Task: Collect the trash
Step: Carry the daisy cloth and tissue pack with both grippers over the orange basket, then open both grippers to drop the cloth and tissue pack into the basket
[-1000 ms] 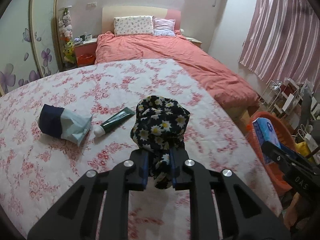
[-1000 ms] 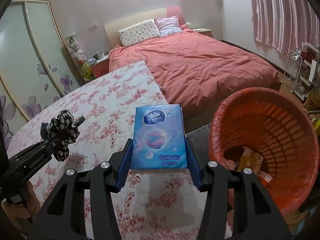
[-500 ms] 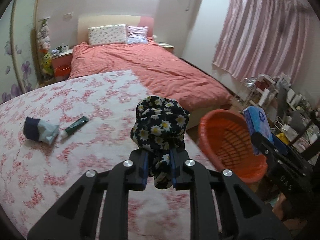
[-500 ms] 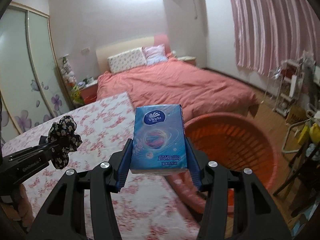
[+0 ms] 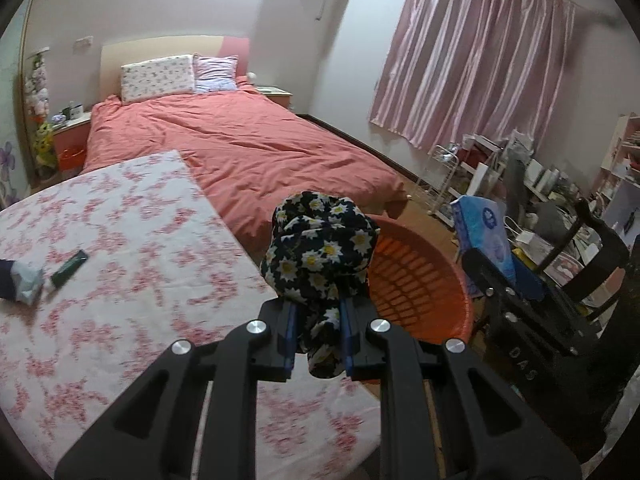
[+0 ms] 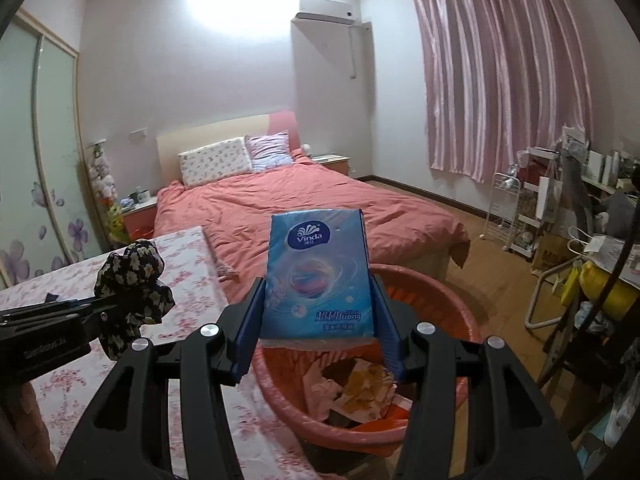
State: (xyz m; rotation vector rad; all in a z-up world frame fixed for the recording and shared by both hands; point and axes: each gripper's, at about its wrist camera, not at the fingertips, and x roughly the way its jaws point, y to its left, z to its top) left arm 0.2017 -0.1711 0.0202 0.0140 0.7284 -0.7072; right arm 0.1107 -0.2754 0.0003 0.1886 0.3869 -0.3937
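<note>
Between the right gripper's blue pads sits a blue tissue pack, clamped on both sides and standing upright. Its white logo reads "Vinda", and lower down the word "Strong" shows beside characters too small to read. Just below and beyond the pack is an orange basket on the floor, with crumpled paper and wrappers inside.

To the left, the left gripper holds its fingers narrow, pinched on a bunched dark cloth printed with white daisies. In the right wrist view, grey lettering runs along that gripper's side, too blurred to read. In the left wrist view, the cloth hangs over the near edge of the basket, and the letters "DAS" show on the other gripper's black body.

Farther left, a table with a pink floral cover carries a dark green tube and a blue-and-white packet, lying just beside each other. Beyond it stands a bed with a coral quilt, and pink curtains hang on the far right.
</note>
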